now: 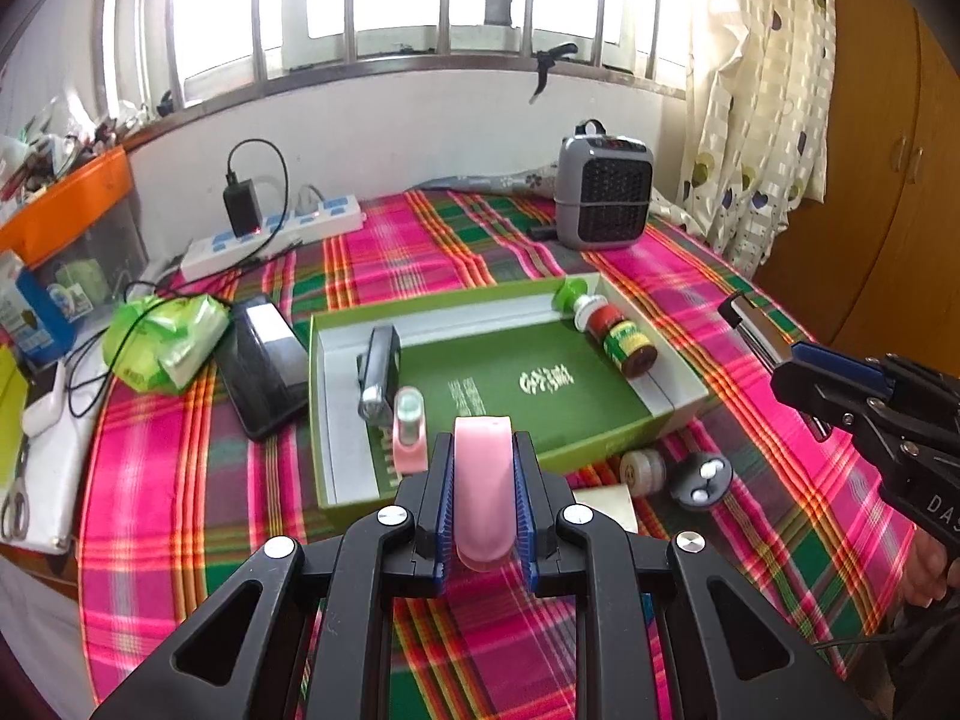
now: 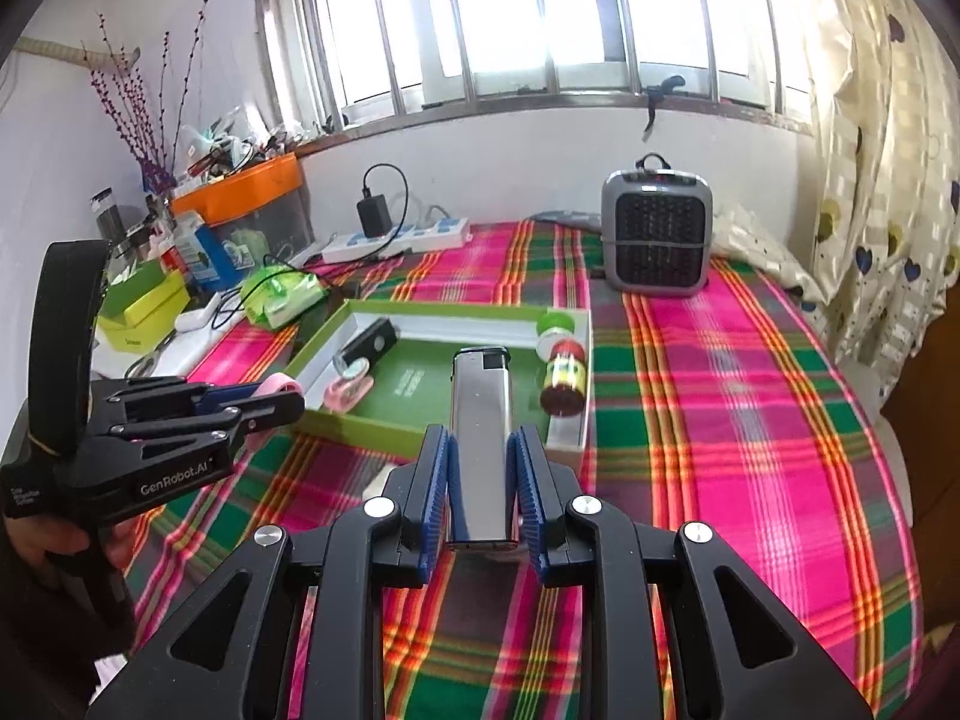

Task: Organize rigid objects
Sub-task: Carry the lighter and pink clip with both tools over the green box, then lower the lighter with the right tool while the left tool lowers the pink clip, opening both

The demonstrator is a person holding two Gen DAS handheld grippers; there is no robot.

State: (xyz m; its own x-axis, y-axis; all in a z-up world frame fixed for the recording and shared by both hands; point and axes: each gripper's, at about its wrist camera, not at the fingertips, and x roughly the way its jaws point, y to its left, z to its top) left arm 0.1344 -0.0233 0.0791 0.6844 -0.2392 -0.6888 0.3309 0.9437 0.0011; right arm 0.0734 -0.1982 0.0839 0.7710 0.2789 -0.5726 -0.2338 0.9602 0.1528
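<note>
Left gripper [image 1: 483,498] clamped on a smooth pink plastic piece [image 1: 482,483], long axis along the fingers. Right gripper [image 2: 478,492] clamped on a silver metal lighter [image 2: 480,444], likewise lengthwise. Ahead and below both: shallow green cardboard box [image 1: 630,441]; left nearer.

i read a pink, green and orange plaid cloth [image 1: 180,420], a green box [image 1: 540,384], a pink clip [image 1: 483,480] and a silver lighter [image 2: 480,438].
</note>
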